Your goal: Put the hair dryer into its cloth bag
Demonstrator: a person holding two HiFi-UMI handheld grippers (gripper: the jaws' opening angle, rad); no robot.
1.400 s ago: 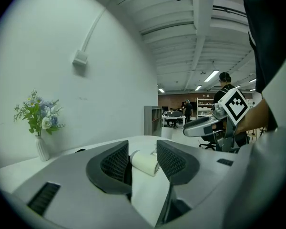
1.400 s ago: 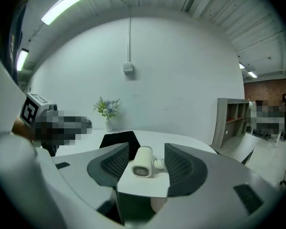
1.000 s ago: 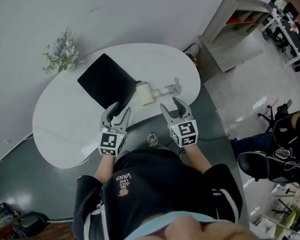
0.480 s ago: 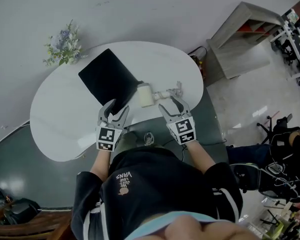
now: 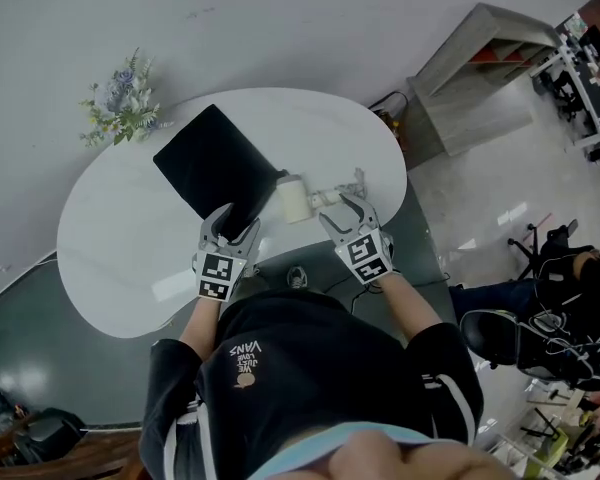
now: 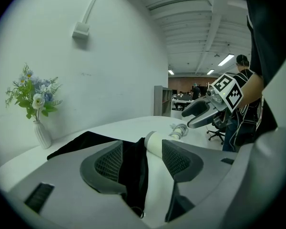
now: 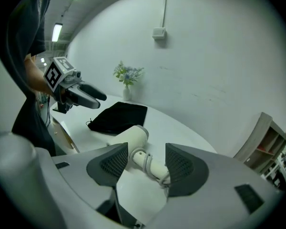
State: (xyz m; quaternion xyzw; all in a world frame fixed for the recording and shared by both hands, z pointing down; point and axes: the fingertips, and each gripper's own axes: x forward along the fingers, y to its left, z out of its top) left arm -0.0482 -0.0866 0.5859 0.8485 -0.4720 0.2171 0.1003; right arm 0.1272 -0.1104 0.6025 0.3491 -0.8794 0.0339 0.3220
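Note:
A black cloth bag (image 5: 215,168) lies flat on the white table (image 5: 120,238), and a cream hair dryer (image 5: 295,200) lies just right of it with its cord wound round the handle. My left gripper (image 5: 232,224) hangs at the bag's near corner. Its jaws have just been opening; in the left gripper view the bag's edge (image 6: 131,171) lies between the pads (image 6: 107,163) without being pressed. My right gripper (image 5: 345,211) stands open at the dryer's handle. In the right gripper view the handle (image 7: 150,165) lies between the jaws, untouched.
A vase of flowers (image 5: 120,108) stands at the table's far left edge. A grey shelf unit (image 5: 480,63) is beyond the table on the right, and office chairs (image 5: 545,318) stand on the floor at the right. The table's near edge runs just below both grippers.
Both grippers have moved forward and down toward the table, the left to the bag's corner, the right to the dryer's handle. The left jaws stand wider.

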